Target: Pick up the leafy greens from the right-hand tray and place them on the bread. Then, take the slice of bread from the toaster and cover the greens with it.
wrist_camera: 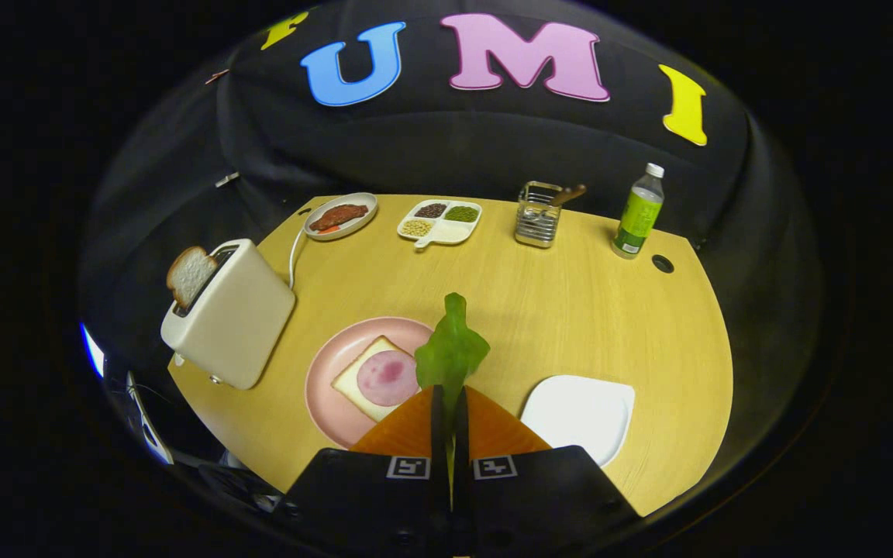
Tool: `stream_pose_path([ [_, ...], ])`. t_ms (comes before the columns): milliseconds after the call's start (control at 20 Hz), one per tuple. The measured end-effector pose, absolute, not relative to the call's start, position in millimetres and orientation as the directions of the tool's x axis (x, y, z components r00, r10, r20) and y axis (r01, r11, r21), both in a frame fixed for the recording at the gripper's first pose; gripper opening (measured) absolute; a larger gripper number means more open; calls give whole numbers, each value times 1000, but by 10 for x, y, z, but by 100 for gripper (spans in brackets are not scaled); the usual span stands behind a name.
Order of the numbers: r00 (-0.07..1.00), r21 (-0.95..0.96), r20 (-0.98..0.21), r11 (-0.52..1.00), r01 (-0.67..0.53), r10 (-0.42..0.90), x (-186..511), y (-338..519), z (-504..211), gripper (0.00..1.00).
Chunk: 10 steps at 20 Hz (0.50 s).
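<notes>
One leaf of leafy greens (451, 350) pinched in my closed jaws.
Below: wooden bench (570, 310), pink plate (330, 395), bread (353, 380).

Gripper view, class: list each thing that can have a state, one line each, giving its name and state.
Claw: shut on the lettuce leaf.
Lettuce leaf: held, lifted above the table.
Toaster: bread slice sticking out of its slot.
Pink plate: holds bread topped with ham.
White tray: empty.
Bottle: upright, capped.
</notes>
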<state>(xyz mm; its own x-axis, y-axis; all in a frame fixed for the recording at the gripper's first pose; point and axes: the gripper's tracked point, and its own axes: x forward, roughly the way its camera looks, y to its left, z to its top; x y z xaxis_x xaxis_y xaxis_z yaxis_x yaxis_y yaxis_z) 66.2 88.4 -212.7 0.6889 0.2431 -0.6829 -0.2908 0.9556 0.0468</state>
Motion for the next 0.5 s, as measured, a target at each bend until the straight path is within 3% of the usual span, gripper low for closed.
stream_pose_path([
  [500, 636, -11, -725, 920, -391, 262, 822, 1498, -2539, 8],
])
